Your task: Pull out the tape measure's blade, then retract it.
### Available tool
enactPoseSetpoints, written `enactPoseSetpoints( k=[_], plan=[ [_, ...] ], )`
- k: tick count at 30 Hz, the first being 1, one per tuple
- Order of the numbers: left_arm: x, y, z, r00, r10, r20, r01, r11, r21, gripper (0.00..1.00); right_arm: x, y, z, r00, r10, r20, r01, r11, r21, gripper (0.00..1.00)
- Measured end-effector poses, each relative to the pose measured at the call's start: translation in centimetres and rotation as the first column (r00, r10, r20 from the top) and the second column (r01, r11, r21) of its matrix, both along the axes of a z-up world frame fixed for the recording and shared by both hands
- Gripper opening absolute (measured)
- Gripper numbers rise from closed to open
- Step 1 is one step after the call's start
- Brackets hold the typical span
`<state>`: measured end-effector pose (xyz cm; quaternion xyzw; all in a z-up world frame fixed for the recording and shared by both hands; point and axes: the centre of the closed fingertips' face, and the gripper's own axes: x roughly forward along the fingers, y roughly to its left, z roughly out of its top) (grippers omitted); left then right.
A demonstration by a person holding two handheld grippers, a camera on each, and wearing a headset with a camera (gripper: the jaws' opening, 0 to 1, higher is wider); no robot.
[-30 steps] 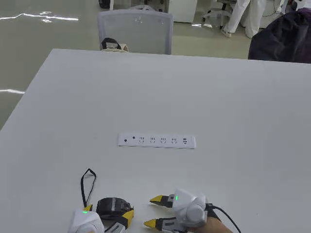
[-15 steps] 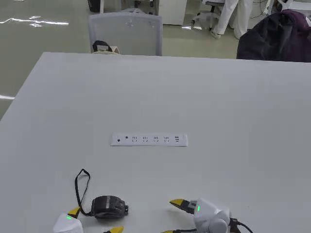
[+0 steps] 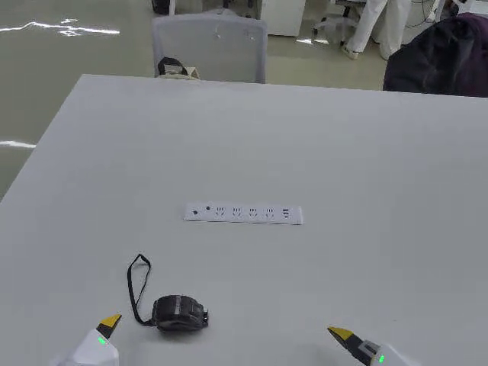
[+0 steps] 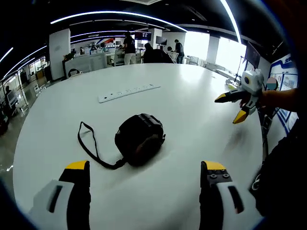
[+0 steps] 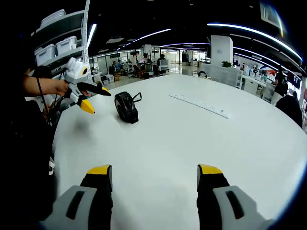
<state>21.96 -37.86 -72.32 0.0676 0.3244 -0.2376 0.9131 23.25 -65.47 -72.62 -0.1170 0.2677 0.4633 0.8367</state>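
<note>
I hold my left gripper (image 4: 145, 166) low over the near-left of the white table (image 3: 343, 152), jaws spread wide, holding nothing; my right gripper (image 5: 154, 169) hovers near-right, well apart, jaws likewise spread and empty; the black tape measure (image 3: 180, 313) lies just ahead of my left jaws, long axis left to right, its wrist strap (image 3: 137, 284) looping off the left end toward the far side.
</note>
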Motion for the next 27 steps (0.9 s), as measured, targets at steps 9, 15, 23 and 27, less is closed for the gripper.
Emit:
enactPoseSetpoints(
  k=[9,15,23,27],
  plan=[
    [-2.0,0.0,0.6,0.999,-0.037,-0.007,0.037,0.999,-0.002,0.99,-1.2,-2.4,0.6,0.994,-0.11,-0.025,0.11,0.994,-0.009,0.84],
    [-2.6,0.8,1.3,1.0,-0.009,0.005,0.009,0.999,-0.041,0.99,-1.7,-2.2,1.8,0.993,-0.118,-0.002,0.118,0.993,0.015,0.9],
    [-2.9,1.3,1.3,1.0,-0.012,0.02,0.013,0.999,-0.039,0.99,-1.4,-1.8,2.8,0.993,-0.098,0.061,0.097,0.995,0.012,0.94],
    [-2.8,1.2,1.5,1.0,-0.012,0.029,0.013,0.999,-0.046,0.99,-1.6,-1.6,2.7,0.994,-0.094,0.055,0.093,0.996,0.011,0.94]
  ],
)
